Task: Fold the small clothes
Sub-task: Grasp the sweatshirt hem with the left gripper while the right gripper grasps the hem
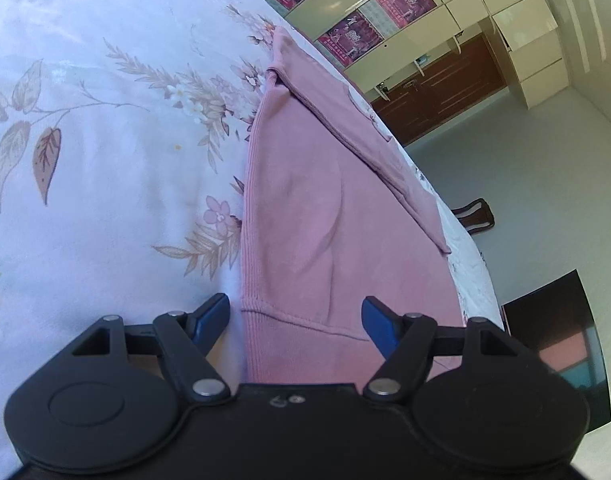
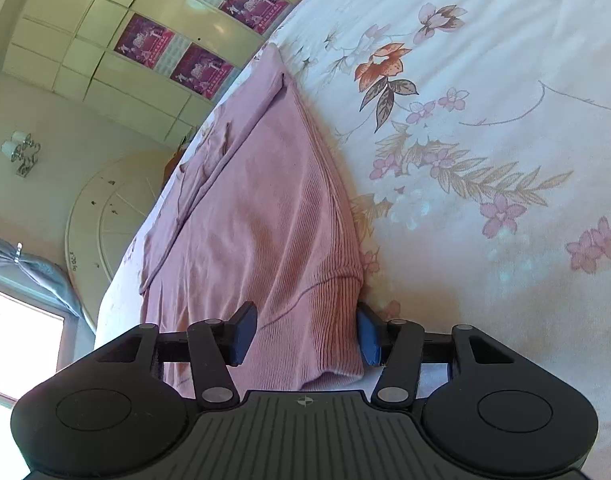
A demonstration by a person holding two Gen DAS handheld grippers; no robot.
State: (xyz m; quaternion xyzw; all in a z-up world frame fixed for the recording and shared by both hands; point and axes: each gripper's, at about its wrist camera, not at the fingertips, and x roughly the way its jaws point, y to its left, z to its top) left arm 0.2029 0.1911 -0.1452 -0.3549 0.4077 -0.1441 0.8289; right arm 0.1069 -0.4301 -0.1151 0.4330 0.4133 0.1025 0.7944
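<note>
With both tongs spread wide around the ribbed hem and gripping nothing yet, easy to pinch just one layer. Left tongs over one hem corner, right tongs over the other, right blue pad maybe touching the cloth edge. Pink top flat on the flowery bed sheet, sleeve already folded across. Far side close to the bed edge, so a hard pull could drag it off or undo the sleeve fold.

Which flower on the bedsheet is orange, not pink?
The big orange flower in the right tongs' view, with dark leaves under it. The other flowers around it are pale pink.
</note>
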